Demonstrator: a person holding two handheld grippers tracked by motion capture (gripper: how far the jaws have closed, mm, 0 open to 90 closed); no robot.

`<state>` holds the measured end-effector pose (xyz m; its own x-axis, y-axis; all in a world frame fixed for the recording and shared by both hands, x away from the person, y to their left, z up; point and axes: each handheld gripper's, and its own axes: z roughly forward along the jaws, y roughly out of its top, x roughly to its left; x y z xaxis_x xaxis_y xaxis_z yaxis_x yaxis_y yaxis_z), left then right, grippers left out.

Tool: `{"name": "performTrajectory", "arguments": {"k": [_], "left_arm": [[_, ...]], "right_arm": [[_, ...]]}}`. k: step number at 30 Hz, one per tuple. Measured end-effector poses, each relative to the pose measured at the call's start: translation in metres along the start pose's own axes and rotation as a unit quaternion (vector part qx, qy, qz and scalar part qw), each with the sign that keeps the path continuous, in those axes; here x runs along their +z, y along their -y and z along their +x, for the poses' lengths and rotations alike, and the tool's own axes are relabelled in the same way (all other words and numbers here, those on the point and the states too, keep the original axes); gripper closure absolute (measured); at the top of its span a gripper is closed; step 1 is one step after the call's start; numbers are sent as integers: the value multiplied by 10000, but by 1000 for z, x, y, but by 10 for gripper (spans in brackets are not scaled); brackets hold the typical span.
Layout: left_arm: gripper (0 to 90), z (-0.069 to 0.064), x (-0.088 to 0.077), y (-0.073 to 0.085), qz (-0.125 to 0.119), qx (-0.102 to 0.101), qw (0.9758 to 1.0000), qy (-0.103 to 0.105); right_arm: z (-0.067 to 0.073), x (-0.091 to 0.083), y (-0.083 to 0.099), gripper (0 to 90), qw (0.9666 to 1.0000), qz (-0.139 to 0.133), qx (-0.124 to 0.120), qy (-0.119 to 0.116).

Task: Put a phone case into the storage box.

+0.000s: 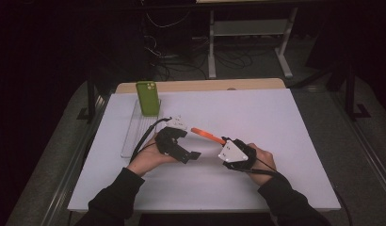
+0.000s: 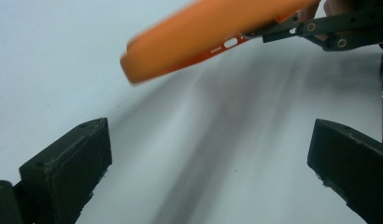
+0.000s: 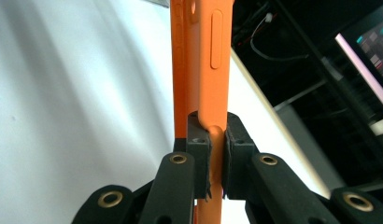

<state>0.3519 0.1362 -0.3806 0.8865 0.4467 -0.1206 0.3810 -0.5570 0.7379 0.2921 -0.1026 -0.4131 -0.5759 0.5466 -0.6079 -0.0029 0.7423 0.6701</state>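
Note:
An orange phone case [image 1: 207, 135] hangs slightly above the white table top [image 1: 266, 117], near its middle. My right gripper [image 1: 223, 142] is shut on one end of it. In the right gripper view the pads [image 3: 199, 140] pinch the case's edge [image 3: 201, 56], and the case runs straight away from the camera. My left gripper [image 1: 188, 144] sits just left of the case and is open. In the left gripper view its two jaws stand wide apart [image 2: 208, 154] with only table between them. The orange case [image 2: 194, 32] and the right gripper's fingers [image 2: 315, 28] show above and beyond them.
A green phone case [image 1: 147, 98] stands upright at the far end of a clear tray [image 1: 133, 134] on the table's left side. A wooden strip [image 1: 205, 85] borders the table's far edge. Behind it are desk legs and cables on a dark floor.

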Motion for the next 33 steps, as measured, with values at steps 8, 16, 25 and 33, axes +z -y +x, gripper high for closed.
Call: {"name": "performTrajectory", "arguments": {"k": [8, 16, 25, 33], "left_arm": [[0, 2, -1, 0, -51, -59, 9999, -127], [0, 5, -4, -3, -321, -454, 9981, -272], [0, 6, -4, -10, -728, -645, 9947, -347], [0, 5, 0, -22, -978, -671, 9924, -330]], "right_arm": [[-11, 5, 4, 821, 9906, 24, 1266, -513], [-27, 8, 12, 821, 9540, -53, 2759, -1172], [-29, 8, 11, 821, 9385, -80, 3210, -1267], [-25, 8, 4, 821, 9370, -121, 3250, -1274]]}}
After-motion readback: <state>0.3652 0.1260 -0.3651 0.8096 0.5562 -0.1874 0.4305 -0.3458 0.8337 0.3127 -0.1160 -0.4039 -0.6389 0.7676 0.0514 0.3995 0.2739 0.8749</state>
